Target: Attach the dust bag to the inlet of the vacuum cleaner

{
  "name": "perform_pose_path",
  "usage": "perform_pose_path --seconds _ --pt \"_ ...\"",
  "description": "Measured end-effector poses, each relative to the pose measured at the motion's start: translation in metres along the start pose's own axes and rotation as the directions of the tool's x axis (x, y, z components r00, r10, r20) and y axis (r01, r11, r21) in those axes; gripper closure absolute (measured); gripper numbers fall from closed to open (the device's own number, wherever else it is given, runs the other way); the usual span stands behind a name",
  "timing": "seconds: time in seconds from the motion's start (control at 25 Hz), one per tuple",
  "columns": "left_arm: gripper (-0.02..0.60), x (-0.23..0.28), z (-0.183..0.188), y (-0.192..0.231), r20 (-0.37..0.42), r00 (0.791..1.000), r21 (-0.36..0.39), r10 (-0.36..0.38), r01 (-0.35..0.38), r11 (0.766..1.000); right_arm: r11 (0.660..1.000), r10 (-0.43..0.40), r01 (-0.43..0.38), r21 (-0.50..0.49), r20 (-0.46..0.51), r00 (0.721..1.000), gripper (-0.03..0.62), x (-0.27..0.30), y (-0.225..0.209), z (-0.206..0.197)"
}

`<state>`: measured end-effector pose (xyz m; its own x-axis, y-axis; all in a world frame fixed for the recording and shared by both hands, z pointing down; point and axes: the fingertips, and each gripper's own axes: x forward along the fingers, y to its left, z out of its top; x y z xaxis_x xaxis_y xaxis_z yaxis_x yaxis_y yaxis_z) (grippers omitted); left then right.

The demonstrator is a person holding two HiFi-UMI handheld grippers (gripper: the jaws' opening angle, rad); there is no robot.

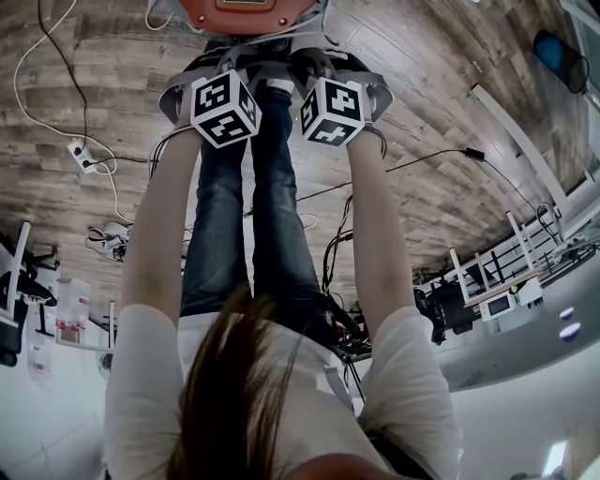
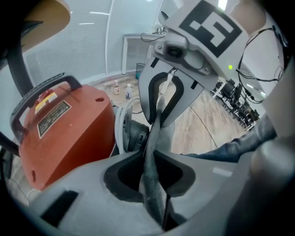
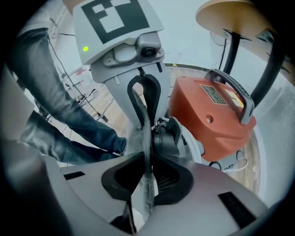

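Observation:
The orange vacuum cleaner [image 1: 246,13] stands on the floor at the top of the head view, just beyond both marker cubes. Its black round inlet [image 2: 134,133] faces the grippers. The grey fabric dust bag [image 2: 156,120] hangs stretched between the two grippers, right beside the inlet [image 3: 167,137]. My left gripper [image 2: 152,159] is shut on one edge of the bag. My right gripper [image 3: 148,163] is shut on the dust bag's [image 3: 146,120] opposite edge. Each gripper faces the other across the bag. The orange vacuum body [image 3: 216,117] has a black handle on top.
The person's legs in jeans [image 1: 253,216] stand close behind the grippers. A power strip [image 1: 82,155] and cables lie on the wooden floor. A white frame [image 1: 525,239] stands to the right. A round wooden tabletop [image 3: 230,16] rises behind the vacuum, and small bottles [image 2: 122,89] stand far off.

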<state>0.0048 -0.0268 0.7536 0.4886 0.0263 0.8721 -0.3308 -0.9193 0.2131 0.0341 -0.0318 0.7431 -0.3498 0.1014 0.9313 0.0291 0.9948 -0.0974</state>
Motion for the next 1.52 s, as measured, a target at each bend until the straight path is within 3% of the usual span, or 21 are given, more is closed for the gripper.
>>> perform_pose_path --seconds 0.08,0.32,0.6,0.92,1.08,1.52 --pt "0.514 0.002 -0.002 0.0 0.003 1.0 -0.033 -0.009 0.009 0.999 0.999 0.008 -0.008 -0.031 -0.012 1.0 0.534 0.0 0.0 0.001" --pt "0.514 0.003 -0.001 -0.001 0.005 1.0 -0.052 -0.001 0.001 0.999 0.991 -0.042 0.036 0.13 0.04 0.998 0.533 0.0 -0.002 0.0" --pt "0.505 0.003 -0.002 0.002 0.0 1.0 -0.157 0.011 -0.011 0.988 0.976 -0.057 0.051 0.212 0.021 0.998 0.522 0.002 -0.003 -0.002" --pt "0.402 -0.002 -0.006 -0.002 0.012 1.0 -0.241 -0.005 0.007 0.971 0.948 -0.016 0.007 0.32 0.026 1.0 0.419 0.001 0.003 -0.001" --pt "0.387 -0.005 -0.002 -0.003 0.026 1.0 -0.25 -0.004 0.01 0.968 0.938 -0.025 0.009 0.346 0.043 0.999 0.373 -0.004 0.001 0.0" --pt "0.387 -0.02 0.009 -0.004 0.05 0.997 -0.266 0.06 -0.044 0.963 0.919 -0.074 0.023 0.393 0.116 0.99 0.378 -0.024 0.004 0.017"
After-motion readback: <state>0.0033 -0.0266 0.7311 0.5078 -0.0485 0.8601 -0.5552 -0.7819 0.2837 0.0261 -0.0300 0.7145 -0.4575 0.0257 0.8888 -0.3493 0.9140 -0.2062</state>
